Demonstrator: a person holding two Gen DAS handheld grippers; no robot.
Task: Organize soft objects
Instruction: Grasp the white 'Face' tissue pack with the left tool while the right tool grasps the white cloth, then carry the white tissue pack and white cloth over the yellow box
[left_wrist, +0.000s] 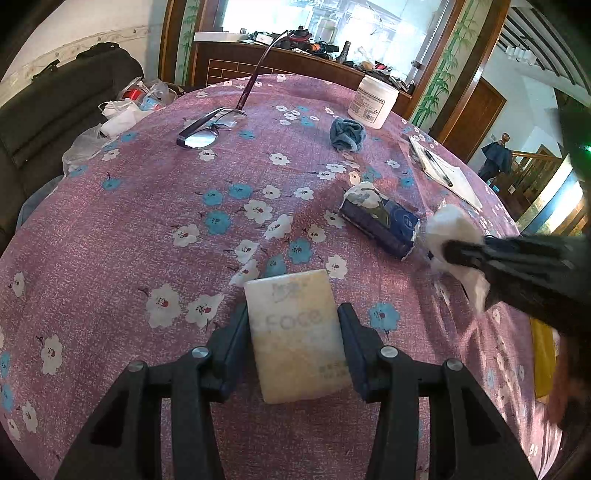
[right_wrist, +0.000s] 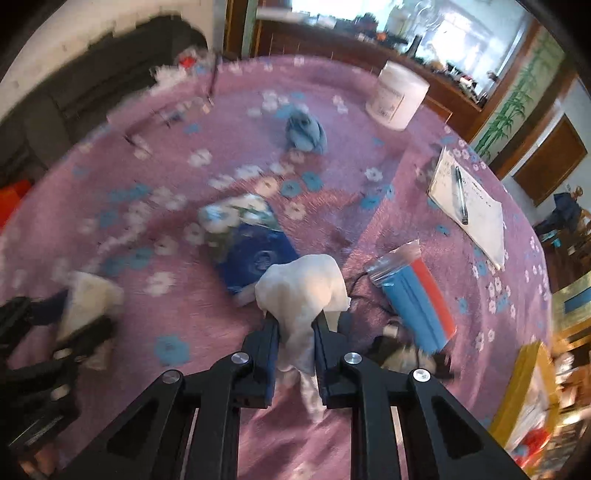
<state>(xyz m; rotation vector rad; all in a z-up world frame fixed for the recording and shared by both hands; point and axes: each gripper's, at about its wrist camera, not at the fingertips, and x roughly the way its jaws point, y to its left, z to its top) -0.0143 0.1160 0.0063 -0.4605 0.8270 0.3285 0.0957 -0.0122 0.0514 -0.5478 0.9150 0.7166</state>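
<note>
Tissue pack (left_wrist: 297, 334) sits between my left claw (left_wrist: 291, 332) fingers, gripped or nearly so; I cannot tell which. Right claw (right_wrist: 295, 325) pinches a crumpled tissue (right_wrist: 303, 288) above the worktop (left_wrist: 129, 229). Risk: loose tissue may tear, slip, or snag the blue pack (right_wrist: 255, 254) just ahead.

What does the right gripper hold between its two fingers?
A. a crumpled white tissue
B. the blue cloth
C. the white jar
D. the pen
A. In the right wrist view, the right gripper is closed on a crumpled white tissue; the blue cloth lies far off on the tablecloth.
</note>
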